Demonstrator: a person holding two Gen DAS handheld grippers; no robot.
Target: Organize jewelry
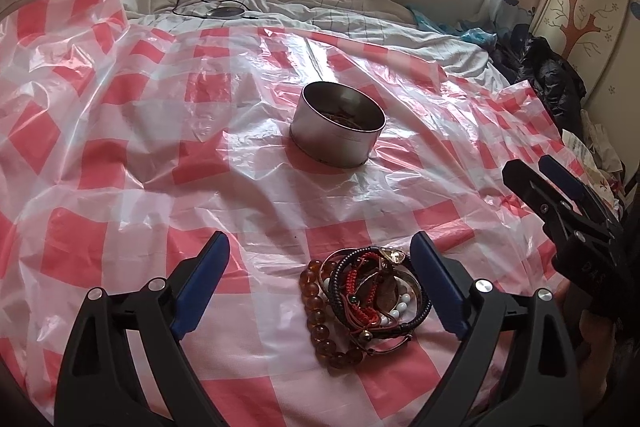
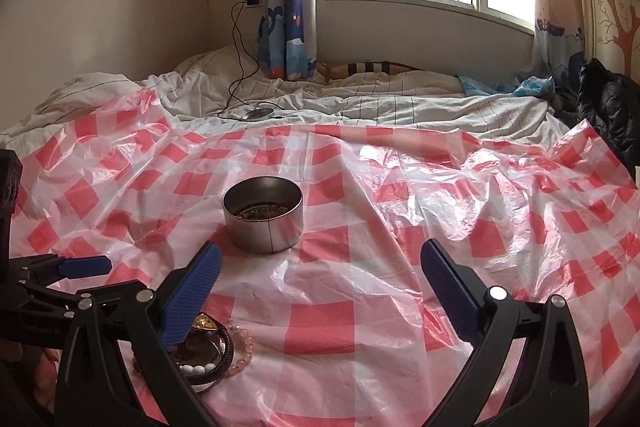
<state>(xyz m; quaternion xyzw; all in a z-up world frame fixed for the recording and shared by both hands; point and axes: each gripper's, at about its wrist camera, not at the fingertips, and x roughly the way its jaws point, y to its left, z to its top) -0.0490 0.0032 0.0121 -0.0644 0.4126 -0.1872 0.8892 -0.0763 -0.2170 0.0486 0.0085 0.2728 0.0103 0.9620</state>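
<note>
Left wrist view: left gripper [image 1: 320, 259] spread around tangled beaded bracelets [image 1: 360, 295]; right gripper [image 2: 320, 263] apart near round metal tin [image 2: 263, 213].

— What is all this resting on?
— A bed [image 2: 420, 115] with a white lined sheet [image 2: 360, 107], and a red-and-white checked plastic cover [image 1: 160, 147] spread over most of it.
— And on the cover?
— A round metal tin [image 1: 336, 125] in the middle, and nearer, well apart from it, a heap of bracelets [image 1: 360, 291].
— Anything on the bare sheet?
— A small round disc [image 2: 258, 115] with a black cable [image 2: 236, 67].
</note>
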